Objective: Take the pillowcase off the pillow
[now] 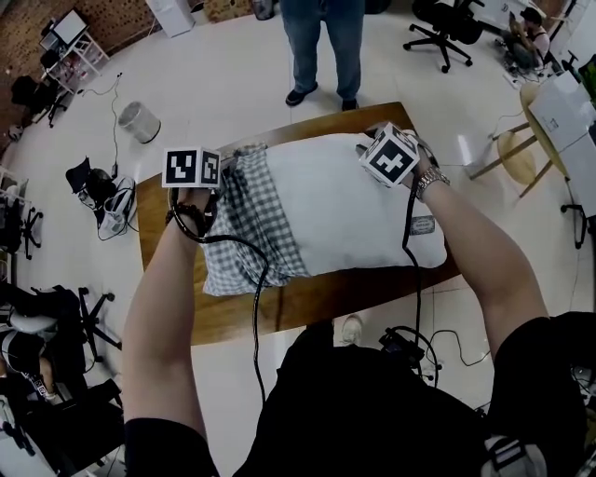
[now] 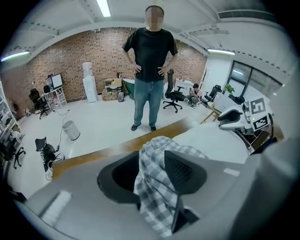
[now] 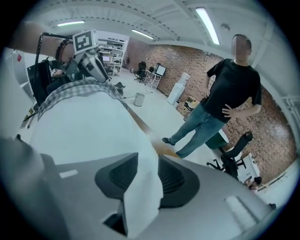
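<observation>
A white pillow lies on the wooden table. The grey checkered pillowcase is bunched over its left end only. My left gripper is at the far left corner; in the left gripper view its jaws stand apart with a fold of pillowcase loose between them. At the pillow's far right corner is my right gripper. In the right gripper view the jaws are parted with the white pillow corner between them.
A person stands just beyond the table's far edge. A bin is on the floor at far left, an office chair at far right, and a wooden stool right of the table. Cables hang over the near edge.
</observation>
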{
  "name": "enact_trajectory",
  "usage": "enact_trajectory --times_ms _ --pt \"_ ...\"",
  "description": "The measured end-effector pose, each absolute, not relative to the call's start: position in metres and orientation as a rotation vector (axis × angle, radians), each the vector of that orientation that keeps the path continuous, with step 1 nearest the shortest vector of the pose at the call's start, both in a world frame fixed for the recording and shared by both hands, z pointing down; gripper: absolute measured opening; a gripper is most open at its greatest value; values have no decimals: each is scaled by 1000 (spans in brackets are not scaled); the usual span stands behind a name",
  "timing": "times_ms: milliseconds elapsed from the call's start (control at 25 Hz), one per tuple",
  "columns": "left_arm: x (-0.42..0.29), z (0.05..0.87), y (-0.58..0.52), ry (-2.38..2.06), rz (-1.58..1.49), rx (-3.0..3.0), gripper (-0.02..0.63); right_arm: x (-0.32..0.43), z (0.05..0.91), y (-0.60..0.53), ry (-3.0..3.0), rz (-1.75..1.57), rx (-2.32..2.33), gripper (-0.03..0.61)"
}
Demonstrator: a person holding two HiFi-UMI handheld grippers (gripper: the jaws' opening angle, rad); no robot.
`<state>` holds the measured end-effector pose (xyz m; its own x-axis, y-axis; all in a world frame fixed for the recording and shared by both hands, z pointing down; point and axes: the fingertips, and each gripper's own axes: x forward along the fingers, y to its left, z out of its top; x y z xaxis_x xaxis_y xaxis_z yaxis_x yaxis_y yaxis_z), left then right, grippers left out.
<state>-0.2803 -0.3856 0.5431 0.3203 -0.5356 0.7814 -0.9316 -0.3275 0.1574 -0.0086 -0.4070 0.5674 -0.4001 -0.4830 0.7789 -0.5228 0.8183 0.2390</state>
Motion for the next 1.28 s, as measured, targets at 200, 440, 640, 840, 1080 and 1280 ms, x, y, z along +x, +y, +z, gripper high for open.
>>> enact_trajectory --times_ms 200,440,640,840,1080,1280 --pt "-277 529 -357 -1351 774 2012 176 -1 559 -380 -2078 28 760 135" --pt "-276 528 -315 -1409 742 2018 176 -9 549 -335 -2123 -22 739 158" --pt "-265 524 -284 -1434 711 2036 176 -15 541 -307 -2150 -61 719 161" --pt "-243 520 -256 -1476 669 2072 178 -18 539 -276 -2182 -93 688 169" --pt "-217 521 -219 -1513 623 2113 187 -33 540 -234 -2230 -137 647 179" --pt "-204 531 -190 -1553 578 2122 200 -48 549 -199 -2253 -197 604 195"
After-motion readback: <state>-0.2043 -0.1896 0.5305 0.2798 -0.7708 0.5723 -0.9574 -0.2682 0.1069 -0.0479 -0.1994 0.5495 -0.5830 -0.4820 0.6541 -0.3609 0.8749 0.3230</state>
